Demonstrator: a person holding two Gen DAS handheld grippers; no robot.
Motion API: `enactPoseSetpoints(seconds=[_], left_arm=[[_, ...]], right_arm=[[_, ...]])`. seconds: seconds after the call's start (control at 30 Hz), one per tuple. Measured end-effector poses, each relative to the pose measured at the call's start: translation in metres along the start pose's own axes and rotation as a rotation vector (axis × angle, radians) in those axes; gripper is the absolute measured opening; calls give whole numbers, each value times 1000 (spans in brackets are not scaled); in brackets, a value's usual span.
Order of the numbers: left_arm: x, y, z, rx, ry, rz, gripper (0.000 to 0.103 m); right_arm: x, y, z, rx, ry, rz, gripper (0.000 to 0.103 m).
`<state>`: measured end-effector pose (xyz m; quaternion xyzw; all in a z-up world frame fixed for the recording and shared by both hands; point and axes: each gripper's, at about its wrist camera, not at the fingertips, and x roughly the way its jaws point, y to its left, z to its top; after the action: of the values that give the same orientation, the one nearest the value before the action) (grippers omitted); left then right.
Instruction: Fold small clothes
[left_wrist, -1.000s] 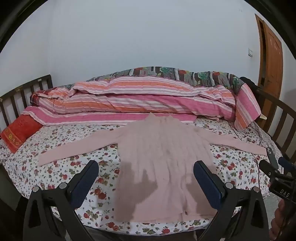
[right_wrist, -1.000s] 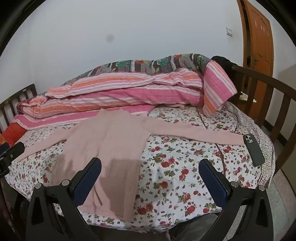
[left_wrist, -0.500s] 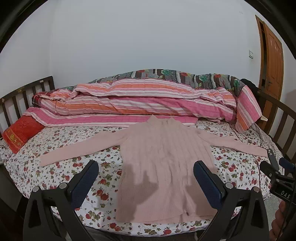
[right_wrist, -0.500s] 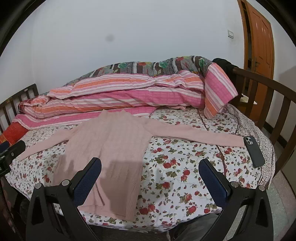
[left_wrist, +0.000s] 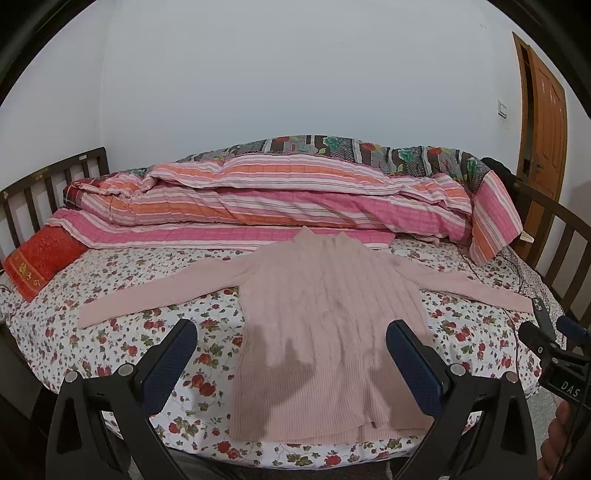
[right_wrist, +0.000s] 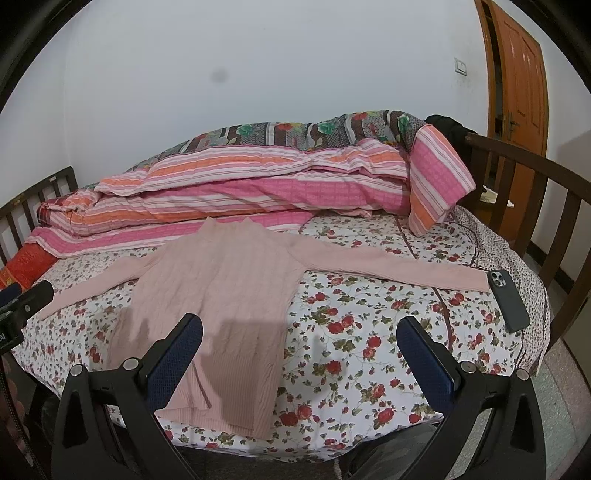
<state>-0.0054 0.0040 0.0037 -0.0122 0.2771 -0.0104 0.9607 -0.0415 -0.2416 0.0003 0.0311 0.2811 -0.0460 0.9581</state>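
Left hand-held gripper (left_wrist: 290, 341): fingers spread wide at the bottom of the left wrist view, nothing between them, held above the near edge of the bed.
Right hand-held gripper (right_wrist: 299, 338): spread just as wide, nothing held, at the bottom of the right wrist view; it also shows at the right edge of the left wrist view, where white letters "DAS" can be read on its body.
Pink sweater (left_wrist: 328, 317): lies flat in the middle of the frame, hem toward the near edge, collar toward the far side, both sleeves stretched out sideways.
Bed (right_wrist: 369, 332): covered by a white sheet printed with red roses; dark wooden slatted rails stand at the left and right edges.
Phone (right_wrist: 506, 299): dark, camera side up, on the sheet at the right, just beside the cuff of the sleeve.
Red cushion (left_wrist: 40, 258): at the left edge, with yellow writing too small to read.
Striped quilt (left_wrist: 280, 199): pink and orange, heaped along the far side behind the collar.
Room: plain white wall across the top; an orange wooden door (right_wrist: 517, 81) in the upper right, a wall switch (right_wrist: 460, 66) beside it.
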Motion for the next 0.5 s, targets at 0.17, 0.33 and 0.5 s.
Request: enactPoseSetpoints(seconds=[0.17, 0.33, 0.5], left_arm=[[0, 1, -1, 0, 1, 2, 103], [0, 1, -1, 0, 0, 1, 103], [1, 3, -2, -2, 1, 0, 103]], right_arm=[[0, 1, 0, -2, -1, -1, 103], [-1, 2, 1, -3, -3, 1, 103], [-3, 4, 1, -8, -6, 0, 103]])
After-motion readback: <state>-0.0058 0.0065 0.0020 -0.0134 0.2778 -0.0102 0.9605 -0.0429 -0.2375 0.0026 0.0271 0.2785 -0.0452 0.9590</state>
